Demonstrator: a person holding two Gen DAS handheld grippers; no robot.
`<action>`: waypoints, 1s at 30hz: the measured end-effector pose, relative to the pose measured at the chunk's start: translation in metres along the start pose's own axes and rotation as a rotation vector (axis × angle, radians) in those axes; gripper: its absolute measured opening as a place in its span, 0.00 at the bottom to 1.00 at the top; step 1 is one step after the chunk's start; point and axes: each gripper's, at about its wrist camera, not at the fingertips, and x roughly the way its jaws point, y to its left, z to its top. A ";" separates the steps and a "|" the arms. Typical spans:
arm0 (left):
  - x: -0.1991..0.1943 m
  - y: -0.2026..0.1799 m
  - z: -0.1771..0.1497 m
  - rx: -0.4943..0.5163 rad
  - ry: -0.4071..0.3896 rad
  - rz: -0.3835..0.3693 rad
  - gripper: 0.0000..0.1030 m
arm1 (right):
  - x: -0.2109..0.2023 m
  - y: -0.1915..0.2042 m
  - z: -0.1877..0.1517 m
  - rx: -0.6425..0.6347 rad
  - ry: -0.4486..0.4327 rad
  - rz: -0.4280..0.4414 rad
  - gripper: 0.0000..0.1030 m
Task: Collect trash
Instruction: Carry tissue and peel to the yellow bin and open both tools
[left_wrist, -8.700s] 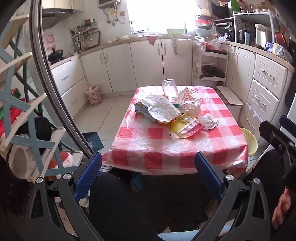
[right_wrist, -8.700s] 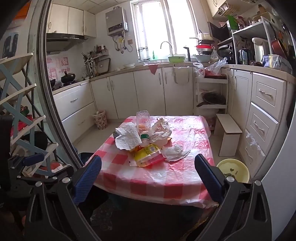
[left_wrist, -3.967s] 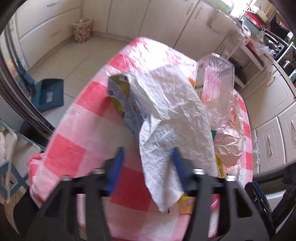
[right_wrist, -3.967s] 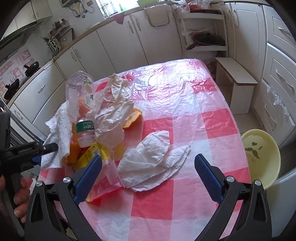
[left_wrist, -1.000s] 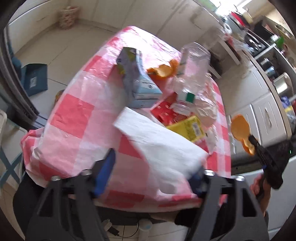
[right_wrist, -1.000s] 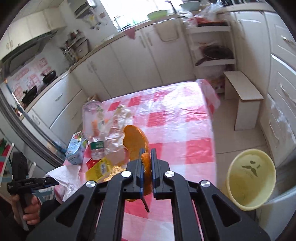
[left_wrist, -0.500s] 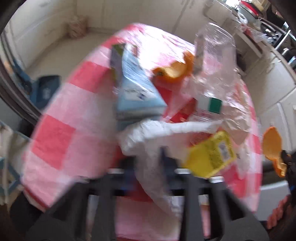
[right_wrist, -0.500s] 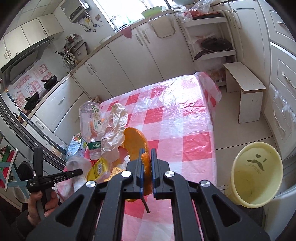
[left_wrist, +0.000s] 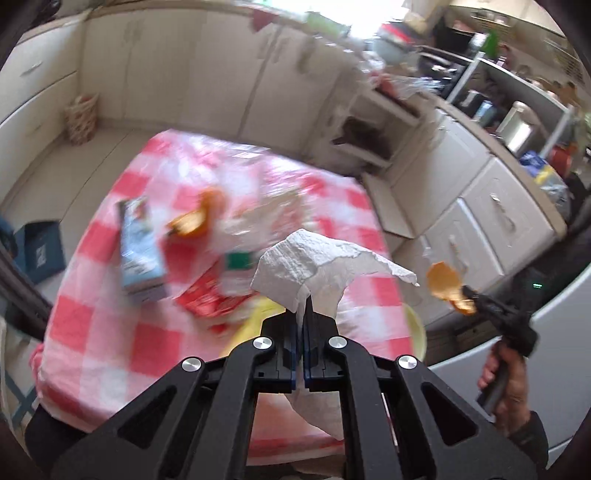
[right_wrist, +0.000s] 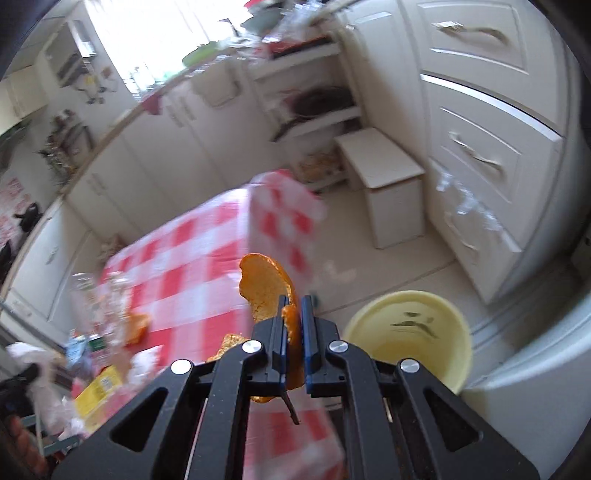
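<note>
My left gripper (left_wrist: 303, 310) is shut on a white paper towel (left_wrist: 321, 262) and holds it above the near right part of the red-checked table (left_wrist: 110, 325). My right gripper (right_wrist: 293, 306) is shut on an orange peel (right_wrist: 264, 288), held off the table's right edge, just left of the yellow trash bin (right_wrist: 410, 328) on the floor. The right gripper with the peel (left_wrist: 445, 286) also shows in the left wrist view. On the table lie a blue carton (left_wrist: 138, 251), another orange peel (left_wrist: 195, 218), a red wrapper (left_wrist: 207, 299) and a blurred plastic bottle (left_wrist: 240, 258).
White cabinets with drawers (right_wrist: 480, 110) stand to the right. A small white stool (right_wrist: 388, 184) stands between table and cabinets. A blue dustpan (left_wrist: 38, 251) lies on the floor left of the table. A small basket (left_wrist: 81, 118) stands by the far cabinets.
My left gripper has lifted the paper towel off the pile and swung right. My right gripper has carried the orange peel right, off the table edge, close to the yellow bin.
</note>
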 end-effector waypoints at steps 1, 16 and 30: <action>0.004 -0.016 0.003 0.019 0.000 -0.023 0.03 | 0.008 -0.011 0.003 0.015 0.024 -0.029 0.07; 0.176 -0.202 -0.018 0.210 0.188 -0.169 0.03 | 0.038 -0.093 0.031 0.292 0.029 -0.033 0.38; 0.284 -0.269 -0.060 0.248 0.325 -0.103 0.63 | -0.041 -0.067 0.057 0.192 -0.301 -0.021 0.54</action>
